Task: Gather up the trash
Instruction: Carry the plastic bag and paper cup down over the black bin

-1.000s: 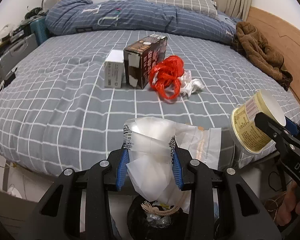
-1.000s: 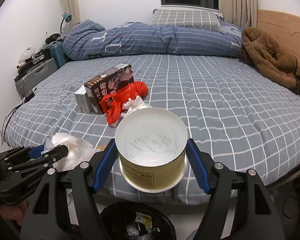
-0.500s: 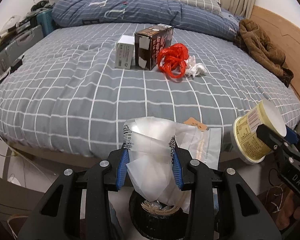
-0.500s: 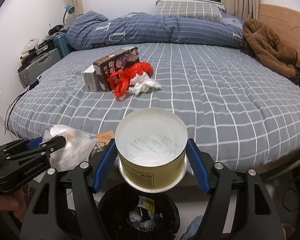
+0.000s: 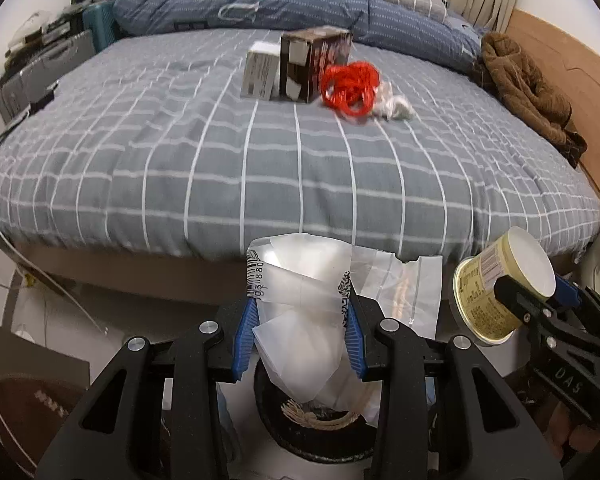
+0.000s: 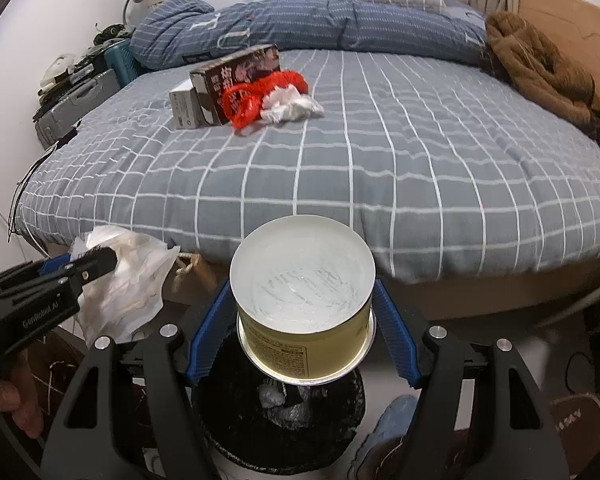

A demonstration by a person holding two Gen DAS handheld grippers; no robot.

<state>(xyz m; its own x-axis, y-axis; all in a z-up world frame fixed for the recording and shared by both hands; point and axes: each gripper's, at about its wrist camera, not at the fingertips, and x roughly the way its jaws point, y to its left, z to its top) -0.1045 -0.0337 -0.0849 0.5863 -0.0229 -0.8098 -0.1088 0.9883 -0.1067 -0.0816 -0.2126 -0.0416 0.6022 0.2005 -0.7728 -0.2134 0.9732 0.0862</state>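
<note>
My left gripper (image 5: 300, 340) is shut on a crumpled clear plastic bag (image 5: 300, 284) with barcode print, held just above the black trash bin (image 5: 320, 440). My right gripper (image 6: 304, 320) is shut on a yellow tin can (image 6: 304, 304) with a pale lid, hanging over the same bin (image 6: 280, 428). The can (image 5: 496, 296) also shows at the right of the left wrist view, and the bag (image 6: 128, 276) at the left of the right wrist view. On the bed lie a dark carton (image 5: 312, 64), a white box (image 5: 260, 70), red string (image 5: 350, 88) and white tissue (image 5: 392, 106).
The grey checked bed (image 6: 380, 160) fills the view beyond the bin, with a blue duvet (image 6: 300, 20) and a brown garment (image 6: 548, 72) at its far side. A football (image 5: 24, 412) lies on the floor at left. Slippers (image 6: 572, 416) sit right of the bin.
Both grippers have pulled back off the bed edge and sunk toward the floor; the bin now lies beneath the bag and the can. Both grips are unchanged.
</note>
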